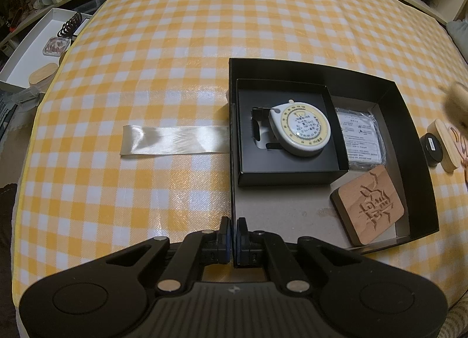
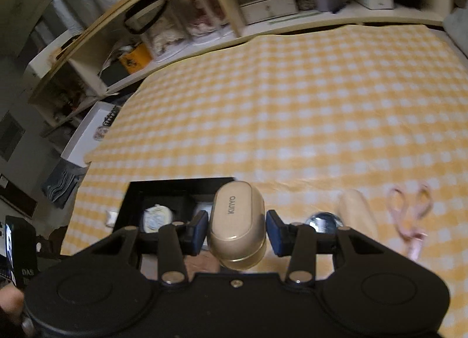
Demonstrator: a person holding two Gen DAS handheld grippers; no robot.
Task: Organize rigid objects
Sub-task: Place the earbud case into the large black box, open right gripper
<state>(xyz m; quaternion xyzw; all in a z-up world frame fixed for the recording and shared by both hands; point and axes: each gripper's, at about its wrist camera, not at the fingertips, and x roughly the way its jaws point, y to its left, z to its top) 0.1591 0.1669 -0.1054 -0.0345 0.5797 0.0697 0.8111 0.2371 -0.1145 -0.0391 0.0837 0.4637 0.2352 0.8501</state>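
A black open box (image 1: 409, 139) lies on the yellow checked cloth. It holds a smaller black box (image 1: 292, 171) with a white round tape measure (image 1: 301, 130), a plastic-wrapped packet (image 1: 361, 139) and a carved wooden coaster (image 1: 368, 203). My left gripper (image 1: 233, 229) is shut on the box's near left wall. In the right wrist view my right gripper (image 2: 237, 229) is shut on a gold oval KINYO case (image 2: 238, 221), lifted above the cloth beside the black box (image 2: 134, 191). The tape measure (image 2: 158, 218) shows below it.
A satin ribbon (image 1: 175, 140) lies left of the box. Pink scissors (image 2: 409, 209), a wooden piece (image 2: 355, 212) and a shiny round object (image 2: 321, 221) lie right of it. A white tray (image 1: 29, 54) sits off the table's left; shelves (image 2: 263, 7) line the back.
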